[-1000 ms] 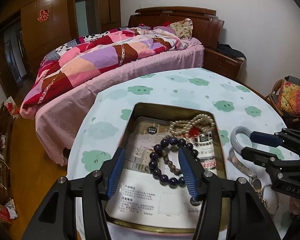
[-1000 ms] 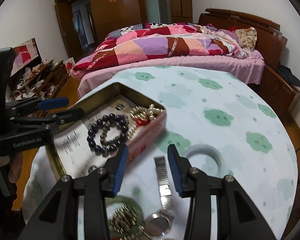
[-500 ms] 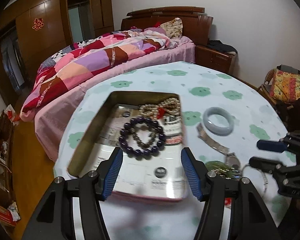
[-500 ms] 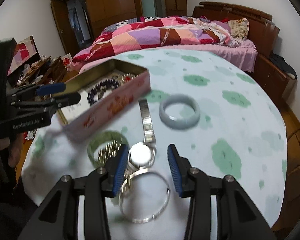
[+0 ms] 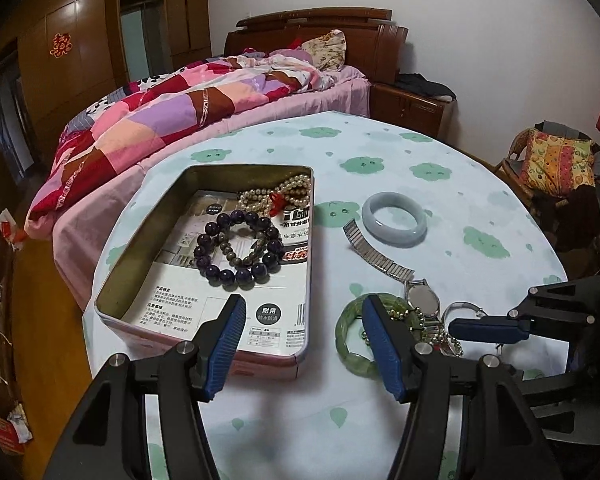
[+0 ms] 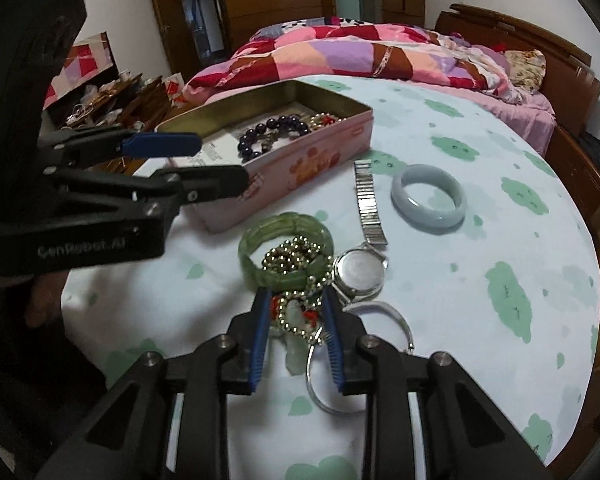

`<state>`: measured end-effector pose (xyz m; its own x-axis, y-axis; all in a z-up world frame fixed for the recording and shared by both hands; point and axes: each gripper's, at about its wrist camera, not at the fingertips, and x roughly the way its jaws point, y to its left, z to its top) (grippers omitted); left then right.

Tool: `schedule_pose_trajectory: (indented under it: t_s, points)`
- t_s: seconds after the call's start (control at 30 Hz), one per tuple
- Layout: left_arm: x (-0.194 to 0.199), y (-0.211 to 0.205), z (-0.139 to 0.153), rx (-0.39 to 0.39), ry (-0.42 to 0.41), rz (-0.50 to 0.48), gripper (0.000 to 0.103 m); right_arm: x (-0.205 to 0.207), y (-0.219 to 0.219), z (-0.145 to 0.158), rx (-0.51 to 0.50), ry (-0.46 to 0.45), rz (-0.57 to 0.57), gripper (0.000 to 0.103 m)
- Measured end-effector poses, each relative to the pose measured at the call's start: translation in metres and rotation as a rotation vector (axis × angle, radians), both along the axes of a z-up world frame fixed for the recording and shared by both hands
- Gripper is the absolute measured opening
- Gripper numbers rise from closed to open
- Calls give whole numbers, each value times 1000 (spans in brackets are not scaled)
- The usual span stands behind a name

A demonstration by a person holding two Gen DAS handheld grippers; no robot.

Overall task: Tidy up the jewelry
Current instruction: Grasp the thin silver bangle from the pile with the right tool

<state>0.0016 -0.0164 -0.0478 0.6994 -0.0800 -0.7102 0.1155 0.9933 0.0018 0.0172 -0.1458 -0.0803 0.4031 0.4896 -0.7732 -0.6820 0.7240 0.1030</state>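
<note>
The right gripper (image 6: 294,322) is closing its jaws around the beaded necklace (image 6: 296,312), not yet pinching, at six o'clock of the green bangle (image 6: 286,254), presumably bound for the tin (image 5: 204,264) at ten o'clock, where the left gripper (image 5: 302,340) waits, jaws spread and empty.

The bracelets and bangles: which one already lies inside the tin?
The dark purple bead bracelet. It rests in the tin; the pale bangle and green bracelet lie outside.
</note>
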Motion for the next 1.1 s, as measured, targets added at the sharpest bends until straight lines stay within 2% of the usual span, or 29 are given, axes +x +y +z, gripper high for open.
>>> schedule_pose_trajectory:
  t_s: [0.37, 0.5, 0.63, 0.8, 0.87, 1.1]
  points:
    - [-9, -20, -7, 18, 14, -50, 61, 4, -21, 1, 9, -9, -96, 29]
    - [-10, -21, -7, 18, 8, -61, 60, 4, -33, -1, -27, -25, -140, 29]
    - [-12, -27, -7, 16, 4, -93, 43, 6, -41, -8, -42, -11, -173, 29]
    - [-13, -31, -7, 19, 7, -106, 42, 12, -42, -18, -71, -4, -185, 29]
    - [-14, -31, -7, 18, 7, -105, 42, 8, -39, -20, -98, -42, -180, 11]
    - [-14, -33, -8, 12, 18, -116, 42, 12, -66, -6, -30, -74, -263, 8]
